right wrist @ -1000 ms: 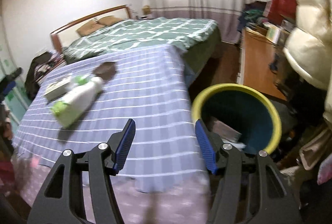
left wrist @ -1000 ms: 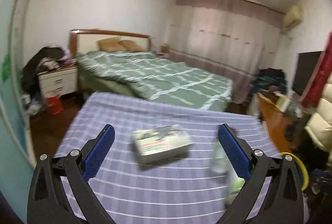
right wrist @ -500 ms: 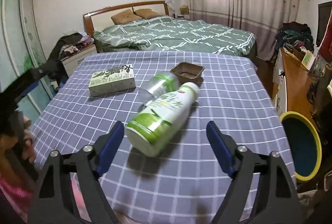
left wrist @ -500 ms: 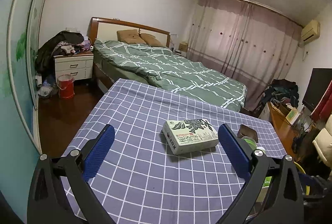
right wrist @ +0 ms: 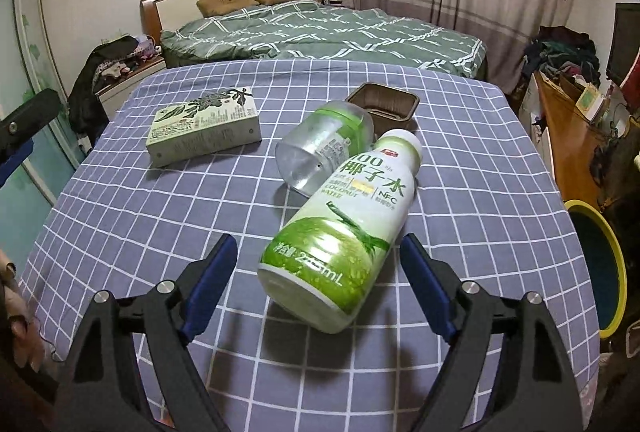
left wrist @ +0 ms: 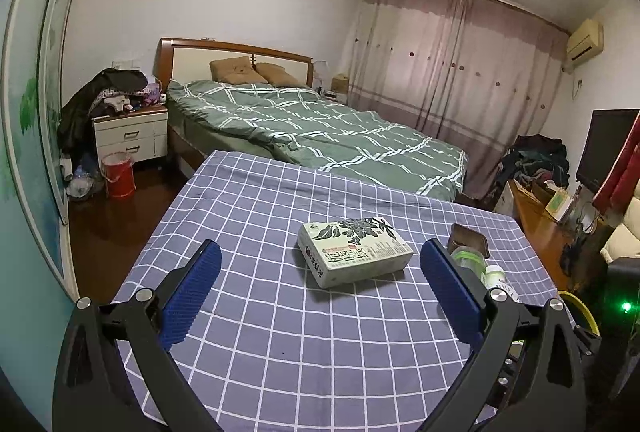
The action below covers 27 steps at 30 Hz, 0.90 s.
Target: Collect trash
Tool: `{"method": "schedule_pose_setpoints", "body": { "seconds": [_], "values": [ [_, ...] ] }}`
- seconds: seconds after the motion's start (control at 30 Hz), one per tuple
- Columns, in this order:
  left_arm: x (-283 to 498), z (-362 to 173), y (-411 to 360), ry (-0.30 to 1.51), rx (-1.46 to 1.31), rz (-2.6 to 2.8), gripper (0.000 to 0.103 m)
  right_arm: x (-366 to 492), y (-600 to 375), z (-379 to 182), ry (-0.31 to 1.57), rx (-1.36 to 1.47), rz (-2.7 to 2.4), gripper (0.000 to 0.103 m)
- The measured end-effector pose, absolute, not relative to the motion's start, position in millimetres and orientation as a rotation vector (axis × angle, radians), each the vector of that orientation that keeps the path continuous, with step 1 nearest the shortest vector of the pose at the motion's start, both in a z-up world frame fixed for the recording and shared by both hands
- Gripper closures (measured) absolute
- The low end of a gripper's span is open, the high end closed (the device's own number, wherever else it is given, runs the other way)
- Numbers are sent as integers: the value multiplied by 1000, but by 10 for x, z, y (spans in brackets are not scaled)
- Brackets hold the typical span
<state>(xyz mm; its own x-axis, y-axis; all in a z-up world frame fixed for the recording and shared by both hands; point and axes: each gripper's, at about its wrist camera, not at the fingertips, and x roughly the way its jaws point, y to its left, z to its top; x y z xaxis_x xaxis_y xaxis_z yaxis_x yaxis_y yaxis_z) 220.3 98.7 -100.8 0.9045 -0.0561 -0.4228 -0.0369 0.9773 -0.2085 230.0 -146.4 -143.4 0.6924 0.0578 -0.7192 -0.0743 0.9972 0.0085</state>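
A table (right wrist: 120, 216) with a blue checked cloth holds four pieces of trash. A coconut-water bottle (right wrist: 344, 232) lies on its side near the front edge, touching a clear bottle (right wrist: 320, 148) and a brown tray (right wrist: 384, 102) behind it. A box (left wrist: 354, 250) lies toward the left edge. A bin (right wrist: 600, 264) stands off the right edge. The right gripper (right wrist: 318, 288) hangs wide open, empty, its jaws flanking the coconut-water bottle's base. The left gripper (left wrist: 320, 288) is wide open, empty, facing the box.
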Motion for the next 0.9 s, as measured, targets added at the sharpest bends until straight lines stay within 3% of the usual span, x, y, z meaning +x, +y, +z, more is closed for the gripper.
{"method": "schedule_pose_setpoints", "body": {
  "seconds": [0.8, 0.9],
  "values": [
    [2255, -1062, 926, 467, -174, 0, 5, 2106, -2393, -1500, 808, 91, 61, 25],
    [2264, -1071, 915, 470, -166, 0, 5, 2091, -2358, -1524, 807, 84, 92, 31]
  ]
}}
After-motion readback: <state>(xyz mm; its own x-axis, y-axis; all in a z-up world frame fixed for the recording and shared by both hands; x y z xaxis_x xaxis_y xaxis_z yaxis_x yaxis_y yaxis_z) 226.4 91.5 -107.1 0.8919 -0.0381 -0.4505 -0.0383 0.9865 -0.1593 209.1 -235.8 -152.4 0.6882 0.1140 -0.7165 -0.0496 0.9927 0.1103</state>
